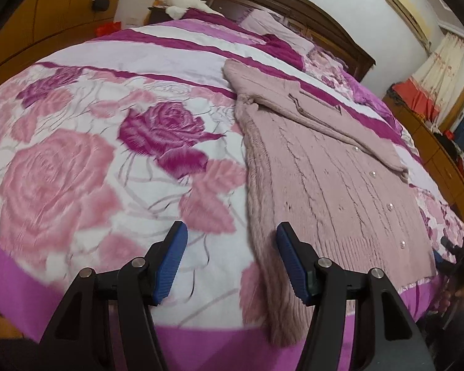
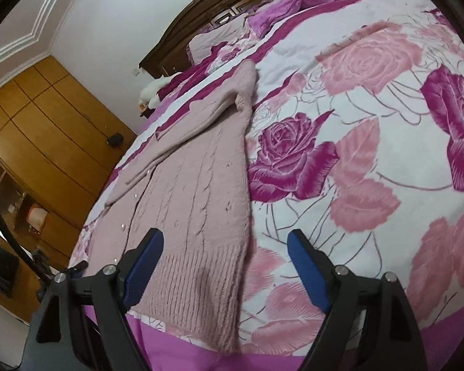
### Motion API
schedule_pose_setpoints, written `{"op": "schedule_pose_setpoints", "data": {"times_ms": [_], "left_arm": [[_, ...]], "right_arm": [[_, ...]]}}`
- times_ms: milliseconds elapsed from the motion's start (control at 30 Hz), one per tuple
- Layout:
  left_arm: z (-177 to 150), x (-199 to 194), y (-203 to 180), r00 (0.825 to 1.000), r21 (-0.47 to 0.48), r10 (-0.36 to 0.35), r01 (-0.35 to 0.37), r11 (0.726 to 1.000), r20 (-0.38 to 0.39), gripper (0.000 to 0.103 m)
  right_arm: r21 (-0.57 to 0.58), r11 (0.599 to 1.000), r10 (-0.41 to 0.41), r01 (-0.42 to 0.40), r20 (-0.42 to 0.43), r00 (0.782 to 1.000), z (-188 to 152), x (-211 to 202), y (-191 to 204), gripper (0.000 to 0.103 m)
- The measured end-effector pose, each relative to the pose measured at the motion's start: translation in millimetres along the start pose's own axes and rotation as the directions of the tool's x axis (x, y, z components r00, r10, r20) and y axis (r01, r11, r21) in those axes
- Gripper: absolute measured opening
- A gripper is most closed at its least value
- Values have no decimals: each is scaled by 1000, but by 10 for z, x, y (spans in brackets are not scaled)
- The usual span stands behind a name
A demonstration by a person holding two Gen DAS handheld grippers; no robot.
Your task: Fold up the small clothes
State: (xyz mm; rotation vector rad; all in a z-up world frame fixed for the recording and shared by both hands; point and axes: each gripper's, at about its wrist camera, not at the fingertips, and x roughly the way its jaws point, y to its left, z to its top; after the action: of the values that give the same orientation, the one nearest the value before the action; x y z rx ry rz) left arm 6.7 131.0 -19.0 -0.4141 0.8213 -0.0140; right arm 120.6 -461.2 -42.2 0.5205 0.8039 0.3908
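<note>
A pale pink cable-knit cardigan (image 1: pixel 331 179) with pearl buttons lies flat on the bed, one sleeve folded across its chest. Its ribbed hem hangs slightly over the near edge. My left gripper (image 1: pixel 232 241) is open and empty, hovering above the bed near the cardigan's lower left edge. The same cardigan shows in the right wrist view (image 2: pixel 195 204). My right gripper (image 2: pixel 225 247) is open and empty above the hem's right corner, its left pad (image 2: pixel 145 266) over the knit.
The bed wears a white quilt (image 1: pixel 86 160) printed with pink and magenta roses and a purple border. A dark wooden headboard (image 1: pixel 281 3) stands at the far end. Wooden wardrobes (image 2: pixel 43 130) line the wall beside the bed.
</note>
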Motion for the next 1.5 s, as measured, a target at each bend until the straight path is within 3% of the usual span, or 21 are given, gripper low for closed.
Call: {"op": "schedule_pose_setpoints", "data": {"times_ms": [333,467,567,633,667,733,767,867,1000,1100,1200,1267,1400,1500], "left_arm": [[-33,-99,141,1000,-89,-17,19,996,18,39],[88,-79,148,999,-94,-20,24,995,44,49],[105,76,195,997,-141,-71,72,987,17,52],[45,76,111,997,-97,-73,73,993,5,52],[17,59,51,994,-76,-107,106,992,-9,52],[-74,42,-53,965,-85,-256,252,964,-48,52],[-126,51,-122,941,-89,-331,324,942,-75,52],[-223,117,-281,898,-83,-414,406,910,-146,51],[-152,177,-340,897,-89,-417,408,909,-146,51],[18,290,-277,897,-143,-430,413,899,-108,49],[112,396,-224,890,-187,-447,425,886,-92,47],[76,375,-214,885,-187,-456,434,881,-95,46],[-122,247,-296,868,-154,-481,462,873,-126,46],[-145,250,-343,881,-130,-456,441,888,-125,45]], "right_arm": [[1,1000,21,-21,2,1000,-75,-33,1,86],[11,1000,25,-25,8,1000,-61,-25,-10,86],[25,999,37,-37,13,999,-57,-35,-33,86],[31,998,53,-53,13,999,-76,-53,-48,86],[35,997,71,-72,11,997,-98,-64,-51,86],[42,992,116,-116,-3,993,-154,-55,-43,86],[44,990,133,-133,-11,991,-190,-51,-36,86],[55,979,200,-199,-24,979,-298,-48,-11,86],[97,942,327,-320,-66,943,-438,60,47,86],[63,956,291,-287,-70,954,-420,144,108,84],[112,947,307,-302,-24,952,-337,207,51,79],[150,941,308,-304,-5,951,-320,233,-6,70],[155,944,297,-293,-4,955,-368,229,-22,62],[154,949,277,-274,-2,961,-379,249,-17,55]]}}
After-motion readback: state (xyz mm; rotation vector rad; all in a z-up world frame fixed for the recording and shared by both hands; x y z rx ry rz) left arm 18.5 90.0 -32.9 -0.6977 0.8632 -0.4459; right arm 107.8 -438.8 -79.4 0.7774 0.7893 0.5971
